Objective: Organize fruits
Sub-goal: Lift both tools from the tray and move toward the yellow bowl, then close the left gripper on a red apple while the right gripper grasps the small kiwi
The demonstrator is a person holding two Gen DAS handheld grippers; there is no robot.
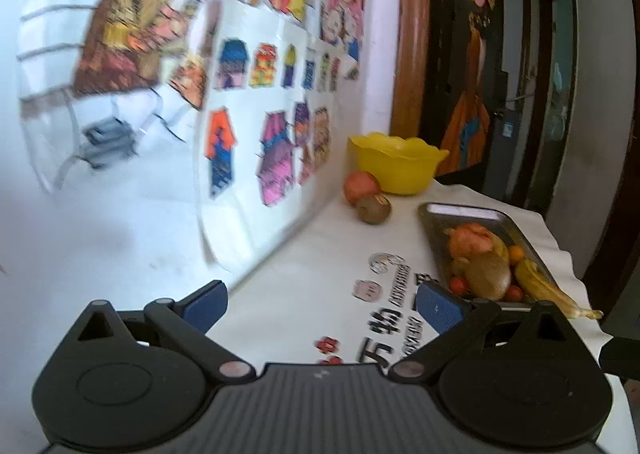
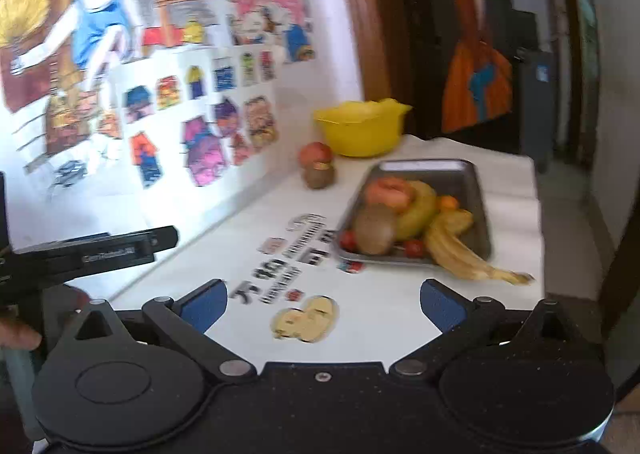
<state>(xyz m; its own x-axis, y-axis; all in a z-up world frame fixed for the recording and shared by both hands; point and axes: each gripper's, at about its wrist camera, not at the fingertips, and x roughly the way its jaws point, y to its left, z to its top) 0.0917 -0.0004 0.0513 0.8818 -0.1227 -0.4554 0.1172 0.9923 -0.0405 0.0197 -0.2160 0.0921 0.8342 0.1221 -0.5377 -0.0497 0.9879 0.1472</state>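
Note:
A metal tray (image 2: 468, 178) on the white tablecloth holds a kiwi (image 2: 374, 232), a green-yellow mango (image 2: 420, 206), an orange-pink fruit (image 2: 386, 190), a banana (image 2: 460, 250), small tomatoes and a small orange. The same tray (image 1: 464, 214) and its kiwi (image 1: 490, 274) lie right of centre in the left wrist view. Behind it stands a yellow bowl (image 2: 360, 126) (image 1: 396, 162), with an apple (image 2: 316, 152) (image 1: 362, 186) and a second kiwi (image 2: 320, 174) (image 1: 374, 208) beside it. Both my left gripper (image 1: 322, 306) and right gripper (image 2: 322, 304) are open, empty, short of the tray.
A wall covered in colourful drawings (image 2: 180, 74) runs along the table's left side. A dark doorway and a hanging painting (image 2: 476, 54) lie behind the table. The other gripper's black body (image 2: 88, 254) and a hand show at the left of the right wrist view.

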